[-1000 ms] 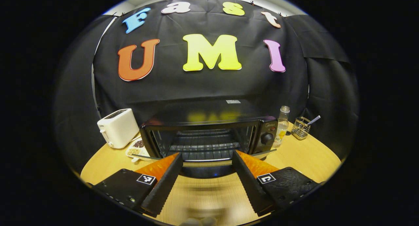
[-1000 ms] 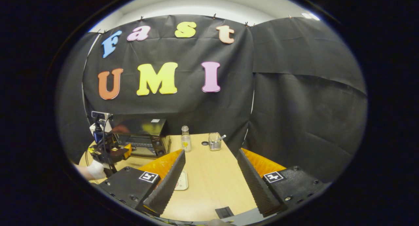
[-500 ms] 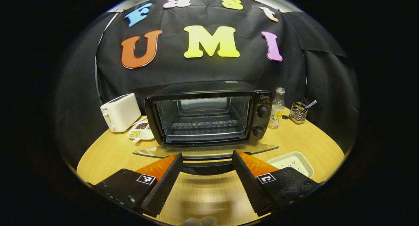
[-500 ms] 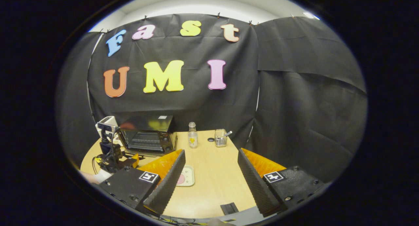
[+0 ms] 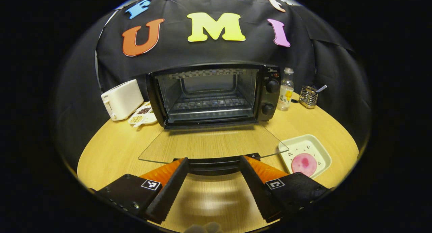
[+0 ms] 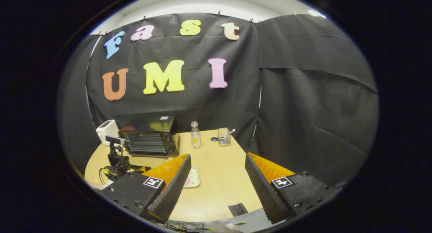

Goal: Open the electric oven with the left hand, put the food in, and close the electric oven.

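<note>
The black electric oven [image 5: 209, 91] stands at the back of the round wooden table [image 5: 111, 148], its cavity and wire rack exposed. Its glass door [image 5: 212, 143] lies flat toward me. The door's dark handle [image 5: 216, 162] runs across between the tips of my left gripper [image 5: 213, 159], whose fingers stand wide apart and open. The food, a pink round piece [image 5: 304, 162], lies in a white tray [image 5: 319, 148] right of the door. My right gripper [image 6: 217, 157] hovers open over the table with nothing between its fingers. One finger partly hides the tray [image 6: 194, 177]. The oven [image 6: 150, 143] sits far left there.
A white toaster [image 5: 121, 99] and a divided dish of grains [image 5: 141, 114] sit left of the oven. A small bottle [image 5: 286, 91] and a wire holder [image 5: 308, 96] stand to its right. A small dark object [image 6: 238, 209] lies at the table's near edge.
The oven door has swung down from partly open to flat. My left gripper has dropped with the handle, bringing the tray with the pink food into view. My right gripper has barely moved.
</note>
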`<state>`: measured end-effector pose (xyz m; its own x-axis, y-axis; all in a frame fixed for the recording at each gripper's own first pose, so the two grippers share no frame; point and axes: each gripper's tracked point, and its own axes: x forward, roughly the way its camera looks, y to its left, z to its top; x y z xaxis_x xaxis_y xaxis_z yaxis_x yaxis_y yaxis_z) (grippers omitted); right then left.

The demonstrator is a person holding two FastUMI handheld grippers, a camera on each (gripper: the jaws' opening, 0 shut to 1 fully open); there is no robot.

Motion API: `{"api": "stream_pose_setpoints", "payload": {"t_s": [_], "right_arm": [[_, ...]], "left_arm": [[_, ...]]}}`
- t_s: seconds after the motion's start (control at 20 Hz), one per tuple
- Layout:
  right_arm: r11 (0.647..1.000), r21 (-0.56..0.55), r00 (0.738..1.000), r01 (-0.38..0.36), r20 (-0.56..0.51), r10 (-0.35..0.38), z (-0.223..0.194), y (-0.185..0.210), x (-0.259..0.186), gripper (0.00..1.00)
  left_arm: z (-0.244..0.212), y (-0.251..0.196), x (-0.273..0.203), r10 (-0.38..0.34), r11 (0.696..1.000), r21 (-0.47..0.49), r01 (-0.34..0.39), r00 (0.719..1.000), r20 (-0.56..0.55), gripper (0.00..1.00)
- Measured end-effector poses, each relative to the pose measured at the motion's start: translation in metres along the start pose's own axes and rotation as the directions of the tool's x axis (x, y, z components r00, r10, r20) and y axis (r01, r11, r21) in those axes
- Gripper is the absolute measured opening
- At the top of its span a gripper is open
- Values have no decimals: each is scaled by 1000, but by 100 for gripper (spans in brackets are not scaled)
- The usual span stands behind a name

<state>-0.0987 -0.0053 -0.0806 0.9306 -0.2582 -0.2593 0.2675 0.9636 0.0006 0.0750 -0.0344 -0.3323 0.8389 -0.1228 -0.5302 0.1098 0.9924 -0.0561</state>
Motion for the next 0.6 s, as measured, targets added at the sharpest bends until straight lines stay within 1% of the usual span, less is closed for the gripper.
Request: {"api": "stream_pose_setpoints", "payload": {"t_s": [0.15,0.35,0.4,0.45,0.6], "right_arm": [[1000,-1,1000,-8,-18,8,-6,5,4,100],[1000,-5,999,-18,-33,18,-9,10,12,100],[1000,-2,999,-24,-36,24,-10,11,14,99],[1000,-3,999,-29,-41,29,-11,12,16,100],[999,-9,998,-51,-44,51,-15,14,25,100]], "left_arm": [[-17,0,8,-6,1000,-10,5,998,-65,97],[-18,0,10,-6,1000,3,6,997,-74,96],[-19,0,10,-6,1000,5,6,997,-80,97],[-18,0,9,-6,1000,9,7,997,-81,97],[-15,5,6,-6,1000,8,7,997,-71,97]]}}
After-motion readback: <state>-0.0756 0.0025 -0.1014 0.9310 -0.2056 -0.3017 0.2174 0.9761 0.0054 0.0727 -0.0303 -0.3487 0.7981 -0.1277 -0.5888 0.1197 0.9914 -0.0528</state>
